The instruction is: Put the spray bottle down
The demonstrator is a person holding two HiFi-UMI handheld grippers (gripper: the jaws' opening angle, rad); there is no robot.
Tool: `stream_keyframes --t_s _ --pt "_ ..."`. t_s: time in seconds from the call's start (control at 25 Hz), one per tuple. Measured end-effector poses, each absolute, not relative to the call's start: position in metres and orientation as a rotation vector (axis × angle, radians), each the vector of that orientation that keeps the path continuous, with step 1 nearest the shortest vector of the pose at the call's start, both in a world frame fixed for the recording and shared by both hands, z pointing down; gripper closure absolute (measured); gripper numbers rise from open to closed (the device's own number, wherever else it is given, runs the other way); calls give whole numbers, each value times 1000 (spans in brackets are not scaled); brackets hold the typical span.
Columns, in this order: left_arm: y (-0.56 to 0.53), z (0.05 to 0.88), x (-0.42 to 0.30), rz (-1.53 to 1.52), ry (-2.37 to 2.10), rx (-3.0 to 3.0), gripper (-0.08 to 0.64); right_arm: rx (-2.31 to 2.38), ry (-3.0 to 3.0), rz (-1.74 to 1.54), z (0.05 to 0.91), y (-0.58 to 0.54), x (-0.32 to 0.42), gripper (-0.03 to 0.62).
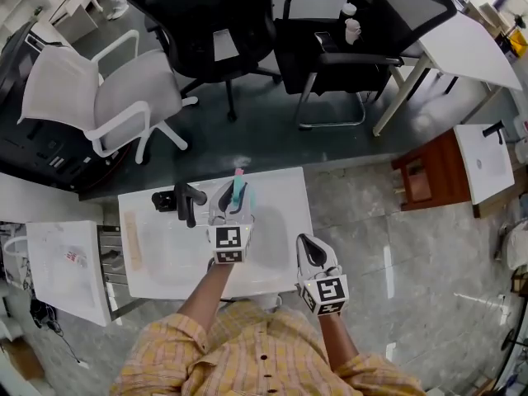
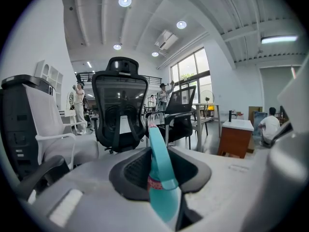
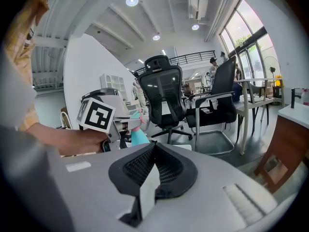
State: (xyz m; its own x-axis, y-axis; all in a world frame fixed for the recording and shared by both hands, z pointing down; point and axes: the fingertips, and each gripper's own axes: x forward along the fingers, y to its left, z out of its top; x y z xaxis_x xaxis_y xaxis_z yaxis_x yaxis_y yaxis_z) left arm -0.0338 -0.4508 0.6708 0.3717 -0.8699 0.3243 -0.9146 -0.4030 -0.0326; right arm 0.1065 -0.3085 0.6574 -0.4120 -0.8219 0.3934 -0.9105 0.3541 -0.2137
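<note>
The white table (image 1: 165,254) lies under and ahead of both tools, and a black tool (image 1: 180,200) is seen on it just to the left of the left gripper (image 1: 233,193). The left gripper is clenched on the spray bottle (image 2: 161,178), which is held upright between the jaws, above the far part of the table; whether its base touches the top cannot be told. The right gripper (image 1: 306,242) is kept nearer the person and to the right, off the table's near corner, with its jaws pressed together and nothing between them. The bottle is judged to be light, stiff teal plastic with a smooth, rather slippery wall, and any liquid inside would be expected to shift its weight. It is best gripped across the narrow body below the head, as it is taken now, so that the pink nozzle tip (image 1: 239,172) and the trigger are left unpressed. A narrow base is likely, so tipping should be guarded against at release.
</note>
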Motion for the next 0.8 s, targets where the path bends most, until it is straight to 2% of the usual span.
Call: stream_keyframes --t_s 0.8 --pt "-473 686 -26 494 -1581 2494 443 1615 -2344 602 659 -316 124 592"
